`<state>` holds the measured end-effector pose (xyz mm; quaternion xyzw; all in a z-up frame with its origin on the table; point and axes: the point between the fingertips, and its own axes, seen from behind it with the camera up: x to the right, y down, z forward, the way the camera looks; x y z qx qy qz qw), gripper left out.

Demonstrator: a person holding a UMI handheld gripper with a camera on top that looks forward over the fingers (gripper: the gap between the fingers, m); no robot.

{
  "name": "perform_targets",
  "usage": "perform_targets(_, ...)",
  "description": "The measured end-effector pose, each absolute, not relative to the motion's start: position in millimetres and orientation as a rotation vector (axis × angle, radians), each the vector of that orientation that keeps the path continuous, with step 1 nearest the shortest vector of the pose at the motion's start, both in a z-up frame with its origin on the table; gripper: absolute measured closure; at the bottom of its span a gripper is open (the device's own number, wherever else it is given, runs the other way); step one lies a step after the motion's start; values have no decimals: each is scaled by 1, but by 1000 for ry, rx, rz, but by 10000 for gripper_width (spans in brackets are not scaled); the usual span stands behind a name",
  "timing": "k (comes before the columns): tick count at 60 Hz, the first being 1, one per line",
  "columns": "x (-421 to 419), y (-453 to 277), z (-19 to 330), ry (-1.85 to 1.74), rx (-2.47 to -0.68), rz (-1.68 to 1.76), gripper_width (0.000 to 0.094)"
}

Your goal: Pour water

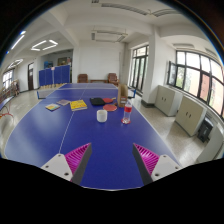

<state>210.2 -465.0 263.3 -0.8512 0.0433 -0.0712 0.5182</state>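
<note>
Bottle (123, 94) indistinct beyond white cup (102, 115), hand-held gripper (112, 160) open

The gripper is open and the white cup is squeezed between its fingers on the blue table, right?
Not quite. In the gripper view the gripper is open, but the white cup is not between its fingers. It stands well beyond them on the blue table, beside a clear cup.

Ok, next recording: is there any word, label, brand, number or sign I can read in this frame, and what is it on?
None can be read.
Bottle beyond the open gripper: any label is too small to make out.
White cup: no print visible.
Yellow item on the blue table: any print is too small to read.
</note>
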Motion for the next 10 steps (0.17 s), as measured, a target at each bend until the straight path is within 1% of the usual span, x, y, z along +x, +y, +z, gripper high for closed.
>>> perform_targets(10,211,-484,276,113,-2016,-189,83)
